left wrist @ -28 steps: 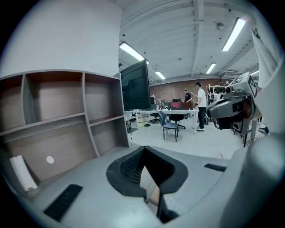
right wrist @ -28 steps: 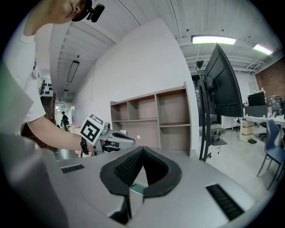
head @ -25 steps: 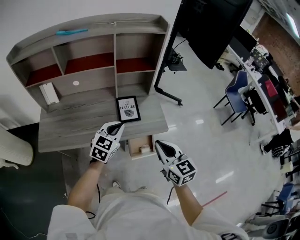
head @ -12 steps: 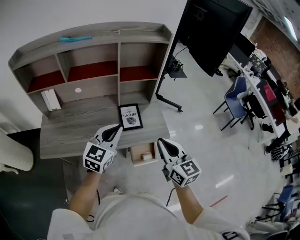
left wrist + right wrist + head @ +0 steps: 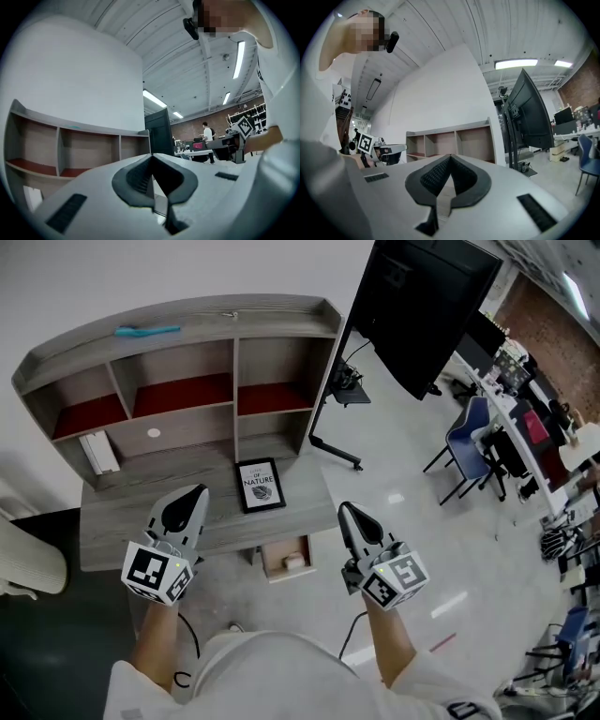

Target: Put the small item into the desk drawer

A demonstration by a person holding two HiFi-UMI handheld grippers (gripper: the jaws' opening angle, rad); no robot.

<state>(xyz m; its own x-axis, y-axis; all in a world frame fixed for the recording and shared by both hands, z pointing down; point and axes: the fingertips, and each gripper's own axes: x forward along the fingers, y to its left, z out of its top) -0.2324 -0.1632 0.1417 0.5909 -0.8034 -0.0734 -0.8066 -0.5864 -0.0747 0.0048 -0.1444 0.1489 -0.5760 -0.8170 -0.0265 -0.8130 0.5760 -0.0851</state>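
The left tongs and right tongs are both closed and empty. Between them, the open light wooden desk drawer holds a small white item.

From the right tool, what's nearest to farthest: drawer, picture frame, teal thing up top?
From the right tool, head view:
1. Drawer, open, just left.
2. Picture frame, on the desktop.
3. Teal thing, atop the shelves.
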